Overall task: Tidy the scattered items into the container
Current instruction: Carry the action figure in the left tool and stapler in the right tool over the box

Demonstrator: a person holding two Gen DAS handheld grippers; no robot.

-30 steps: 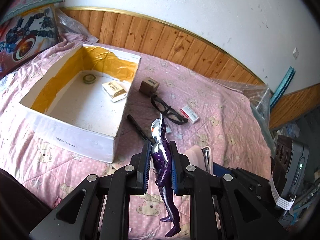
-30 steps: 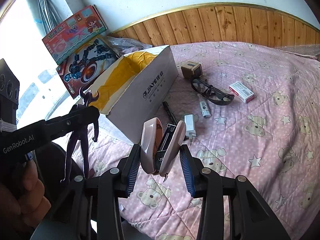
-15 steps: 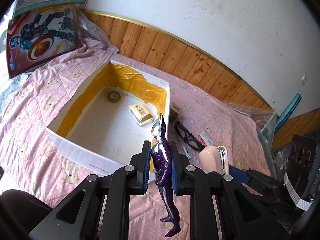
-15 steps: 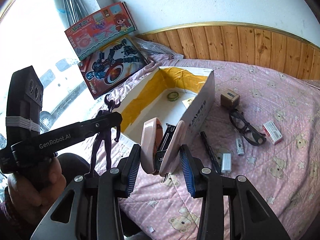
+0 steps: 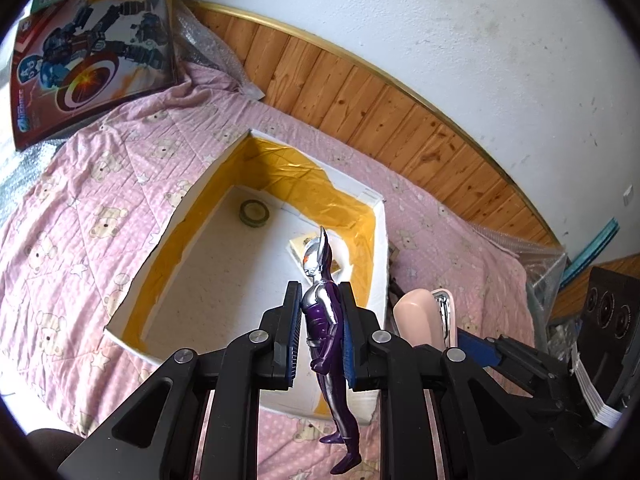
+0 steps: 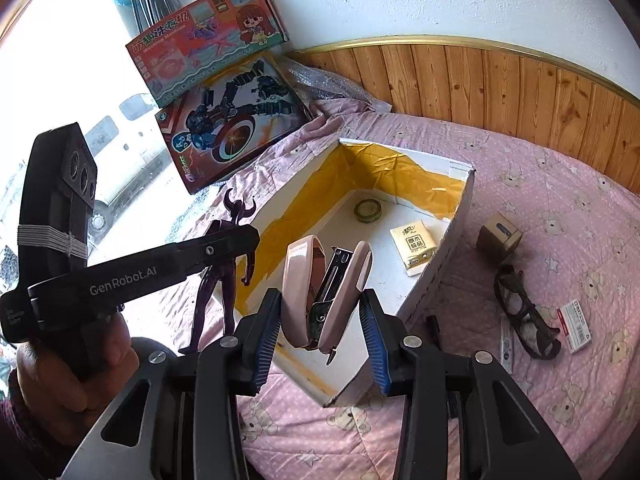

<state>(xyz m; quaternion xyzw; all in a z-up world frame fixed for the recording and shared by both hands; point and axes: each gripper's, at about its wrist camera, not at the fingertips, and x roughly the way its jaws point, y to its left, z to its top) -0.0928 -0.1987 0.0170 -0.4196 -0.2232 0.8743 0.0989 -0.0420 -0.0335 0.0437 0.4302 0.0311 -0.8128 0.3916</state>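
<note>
Reading "GenRobot.AI" on the left gripper, clamped on the purple figure. Right gripper grips the pink stapler over the box; other print unreadable.

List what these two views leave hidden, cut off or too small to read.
- Tissue pack, left wrist view: mostly hidden behind the toy figure.
- Glasses and other loose items: missing from the left wrist view, behind the box wall and the stapler.
- Small red-and-white box, right wrist view: print too small to read.
- Toy figure's face, right wrist view: silhouetted against the bright window.
</note>
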